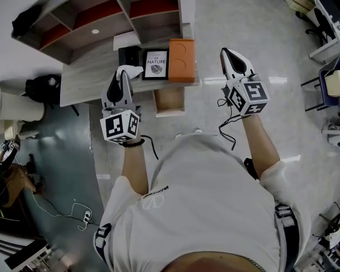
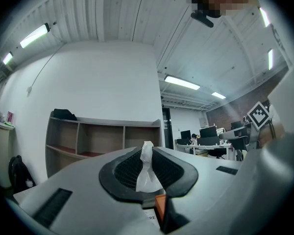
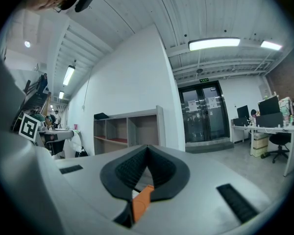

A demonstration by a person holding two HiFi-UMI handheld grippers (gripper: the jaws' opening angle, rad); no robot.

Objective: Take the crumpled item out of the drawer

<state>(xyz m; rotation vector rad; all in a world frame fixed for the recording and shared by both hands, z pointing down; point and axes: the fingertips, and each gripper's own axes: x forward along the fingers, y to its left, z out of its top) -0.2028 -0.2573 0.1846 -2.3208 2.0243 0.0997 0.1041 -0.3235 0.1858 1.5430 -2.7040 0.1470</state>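
Note:
The crumpled white item (image 1: 130, 71) is pinched in my left gripper (image 1: 124, 76), held above the grey desk (image 1: 82, 84) just left of the open drawer (image 1: 170, 102). In the left gripper view the white wad (image 2: 147, 171) stands upright between the dark pads, and the jaws are shut on it. My right gripper (image 1: 226, 52) hovers over the floor to the right of the desk. In the right gripper view its jaws (image 3: 147, 149) meet at the tip with nothing between them.
On the desk stand an orange box (image 1: 182, 60), a framed card reading "of nature" (image 1: 156, 64) and a black box (image 1: 129, 55). An open wooden shelf unit (image 1: 102, 13) is behind the desk. Chairs and desks (image 1: 331, 78) are at the far right.

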